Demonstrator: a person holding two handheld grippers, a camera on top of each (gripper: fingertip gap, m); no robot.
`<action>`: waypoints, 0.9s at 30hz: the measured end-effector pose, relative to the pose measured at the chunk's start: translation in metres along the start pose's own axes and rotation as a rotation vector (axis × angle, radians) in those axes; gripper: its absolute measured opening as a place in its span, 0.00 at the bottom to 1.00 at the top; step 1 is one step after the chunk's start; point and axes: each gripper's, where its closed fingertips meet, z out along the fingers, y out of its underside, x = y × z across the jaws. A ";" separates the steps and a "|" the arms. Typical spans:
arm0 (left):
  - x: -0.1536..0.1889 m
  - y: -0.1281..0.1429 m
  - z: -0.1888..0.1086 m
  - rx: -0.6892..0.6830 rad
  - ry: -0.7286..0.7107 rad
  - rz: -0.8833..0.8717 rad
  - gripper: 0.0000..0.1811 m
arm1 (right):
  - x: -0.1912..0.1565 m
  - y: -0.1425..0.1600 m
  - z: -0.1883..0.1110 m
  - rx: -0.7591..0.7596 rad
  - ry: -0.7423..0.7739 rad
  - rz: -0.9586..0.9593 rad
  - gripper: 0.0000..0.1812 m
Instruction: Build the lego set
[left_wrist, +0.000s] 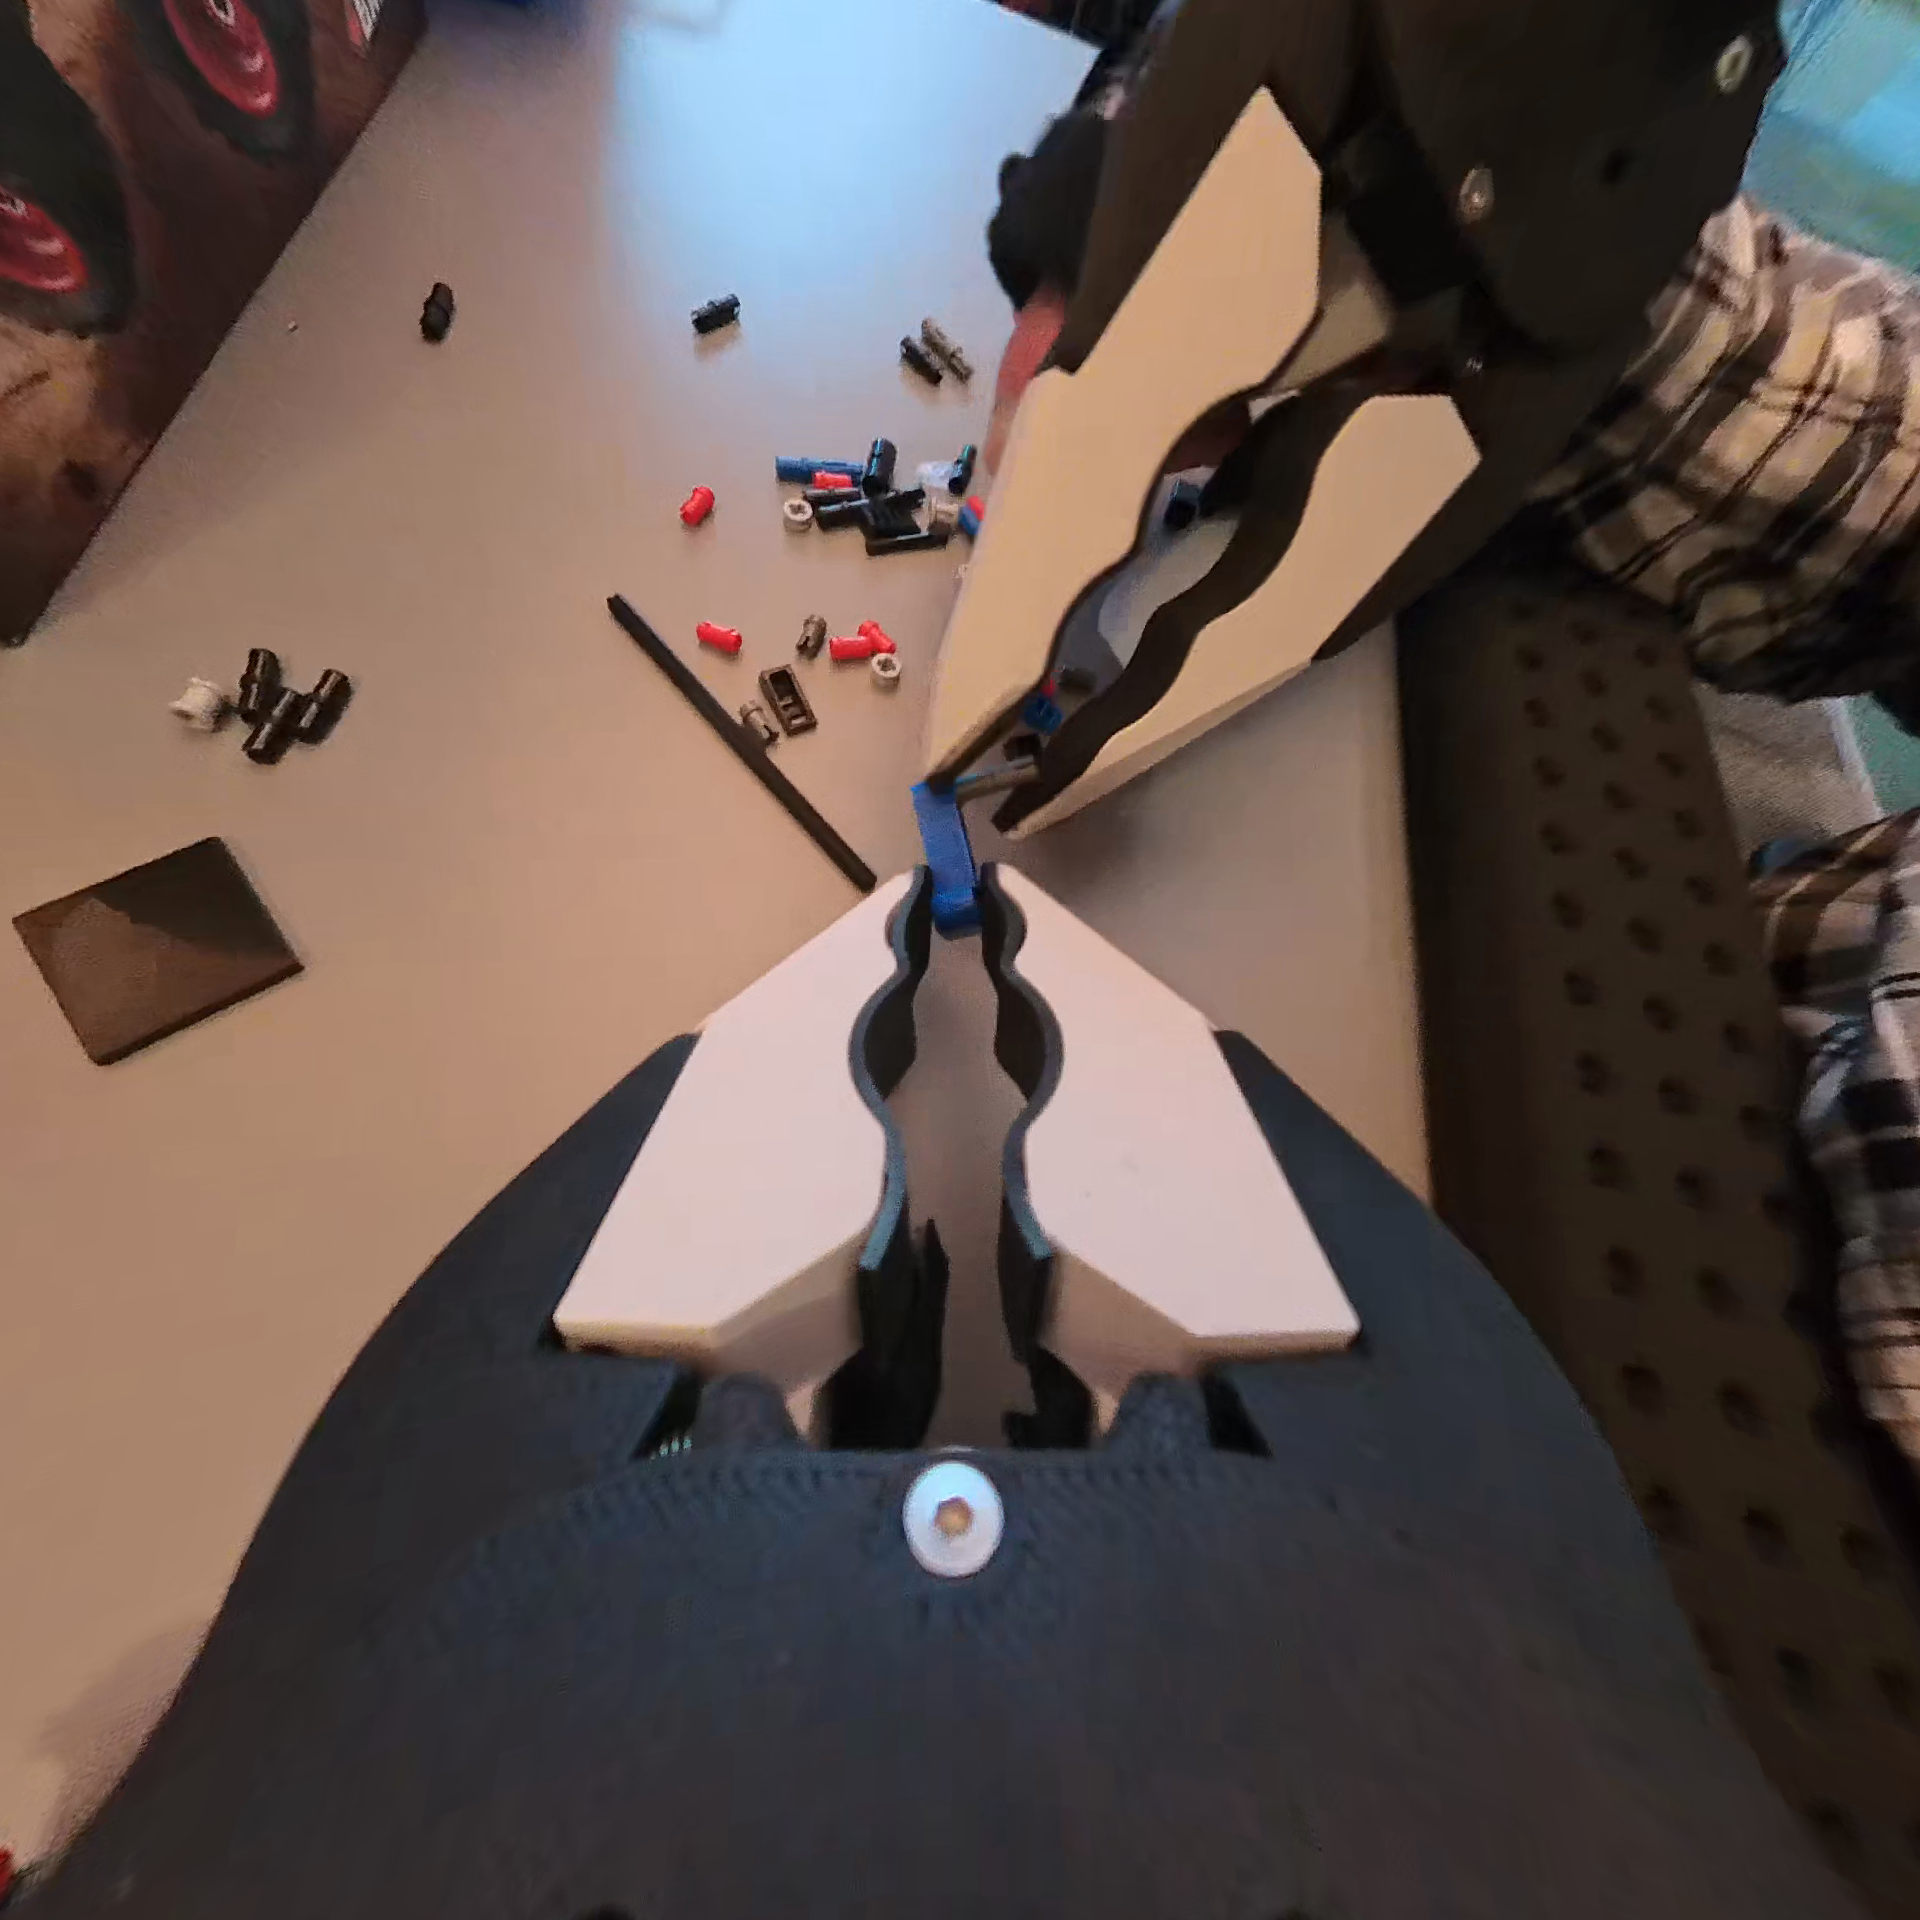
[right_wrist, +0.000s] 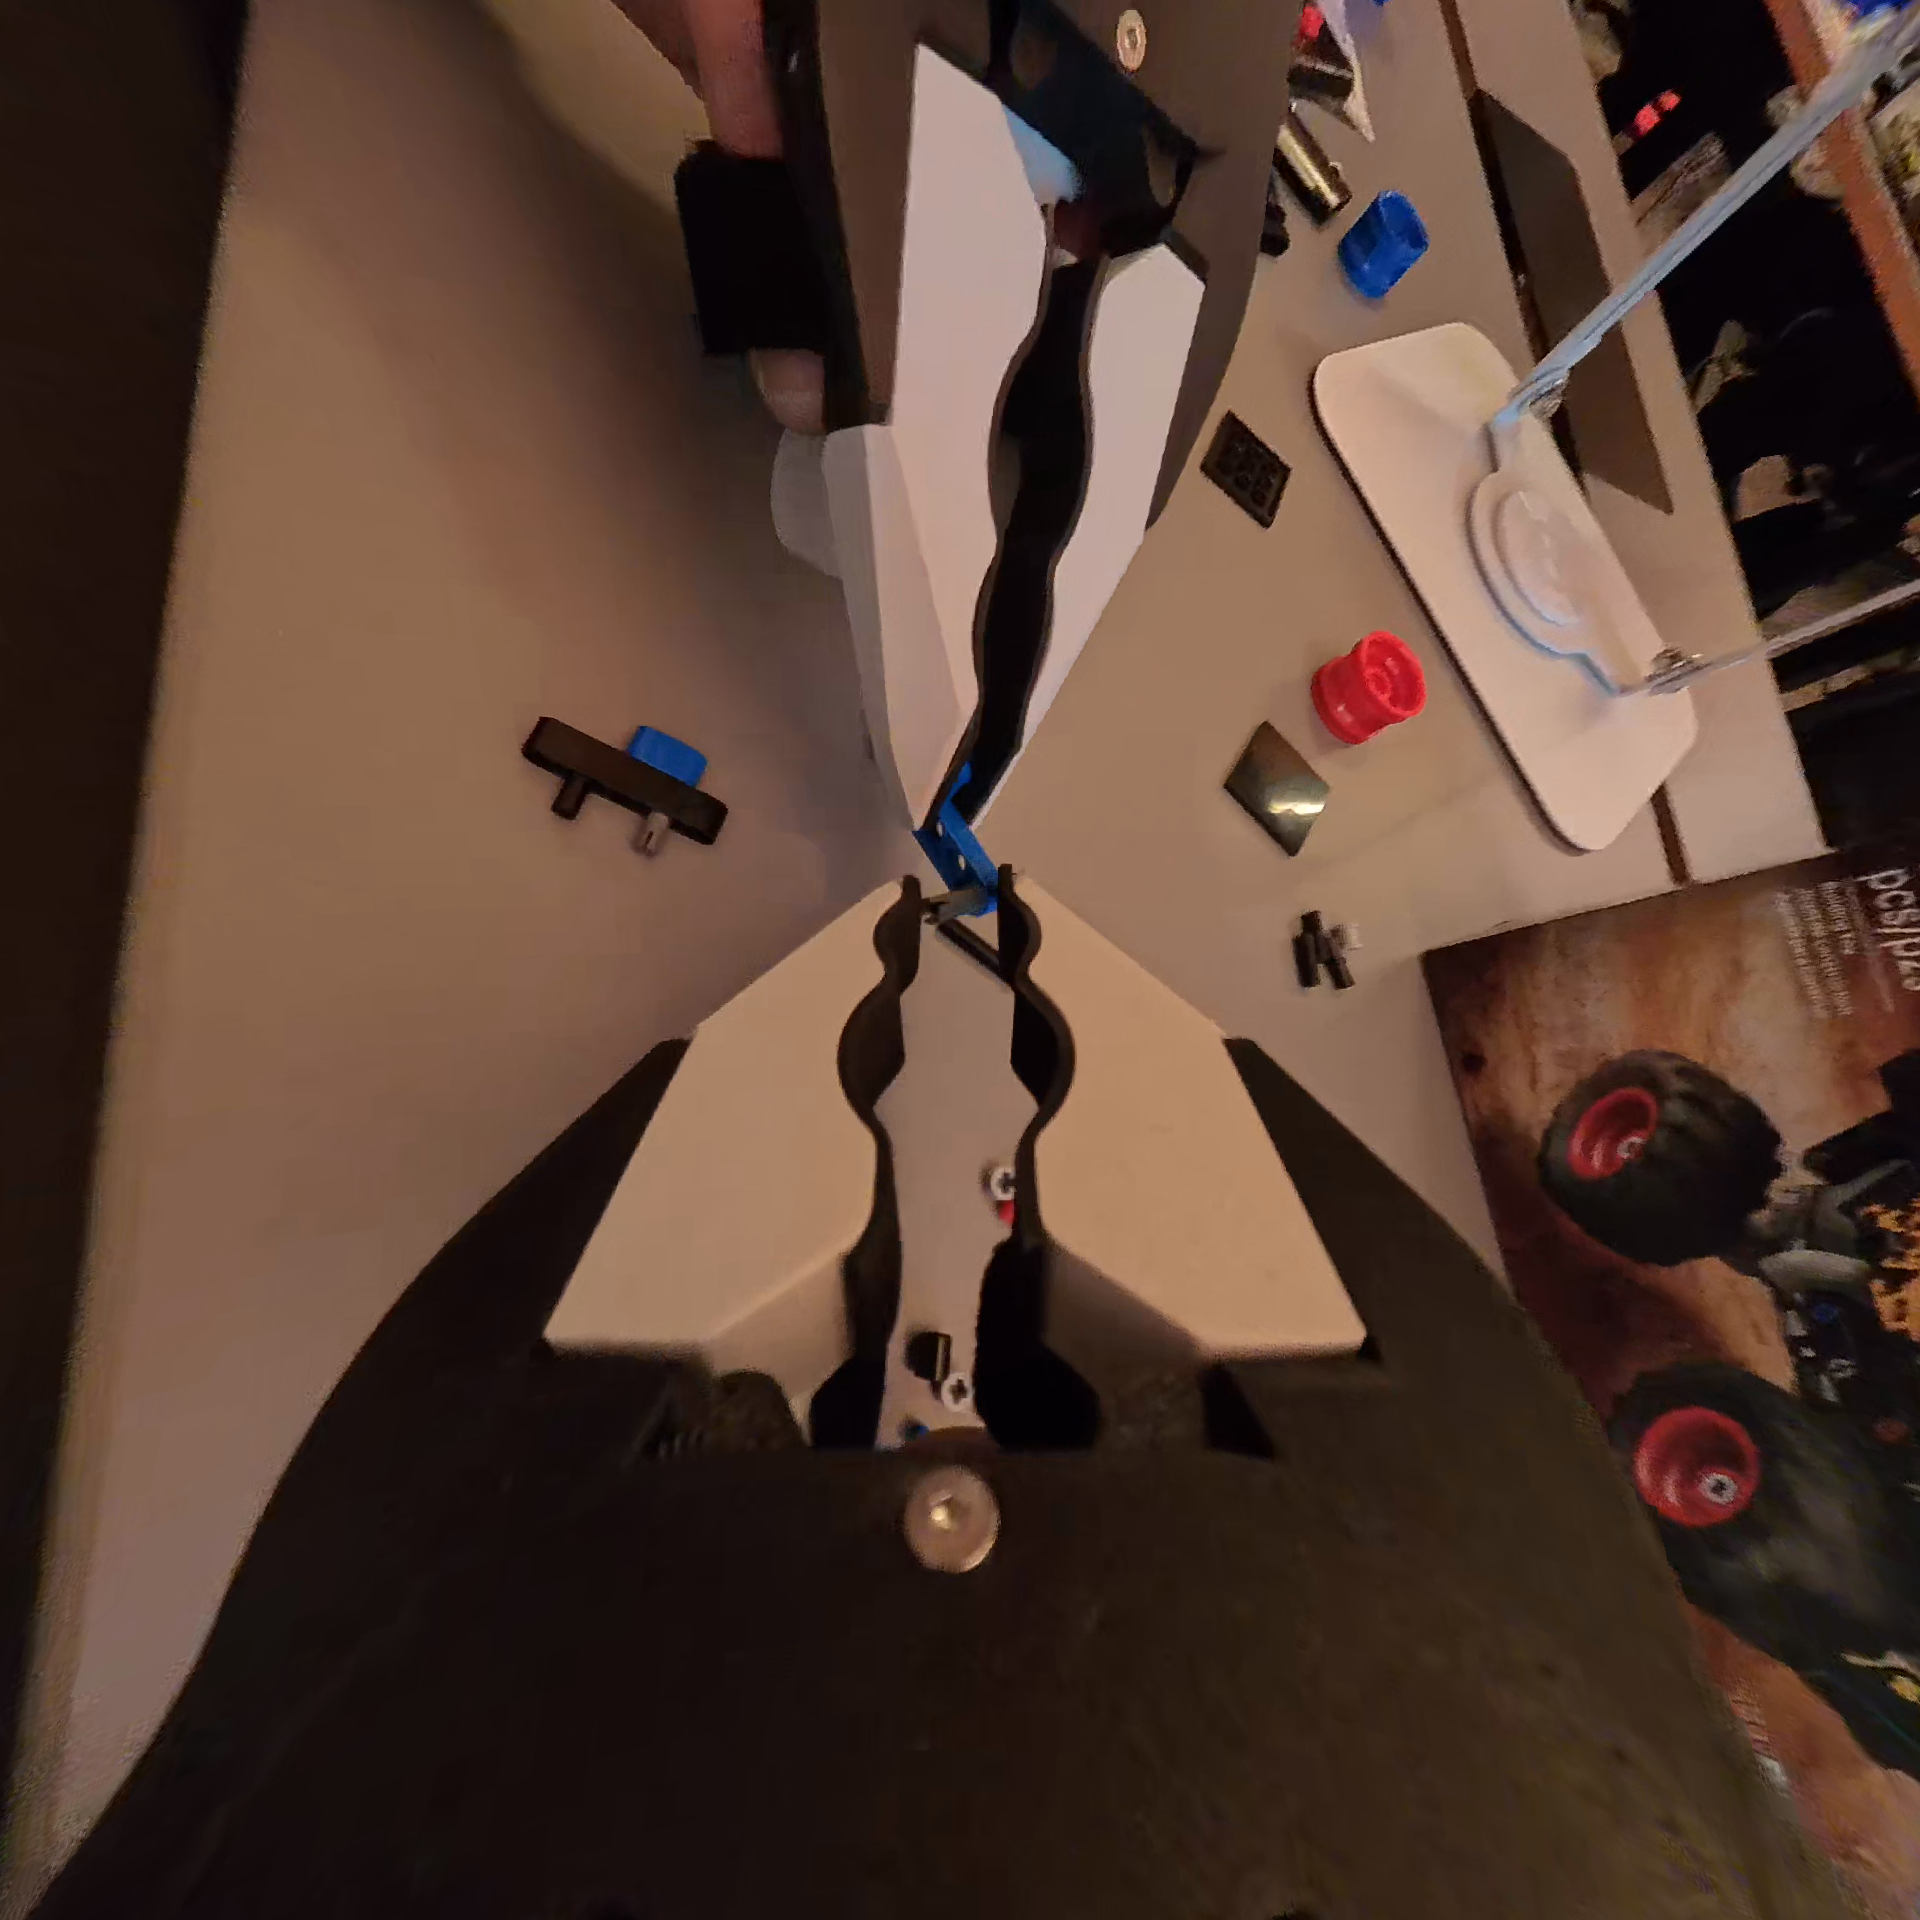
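Blue beam (left_wrist: 951, 868) sat clenched in my left tongs (left_wrist: 956, 883); my right tongs (right_wrist: 961, 899), pinching a small pin (right_wrist: 954, 902), needed straight, gentle pressing into its hole.

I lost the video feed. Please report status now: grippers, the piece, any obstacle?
Left gripper shut on blue beam. Right gripper shut on small pin at beam's end. Nothing between them.
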 end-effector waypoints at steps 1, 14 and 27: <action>0.000 -0.001 -0.001 0.010 0.011 -0.015 0.04 | 0.001 -0.001 -0.001 0.003 0.012 -0.011 0.06; 0.003 -0.017 -0.008 0.117 0.072 -0.059 0.06 | 0.014 -0.009 -0.010 0.078 0.046 0.057 0.01; 0.007 -0.032 -0.016 0.212 0.083 -0.016 0.04 | 0.025 -0.023 -0.027 0.223 0.037 0.164 0.09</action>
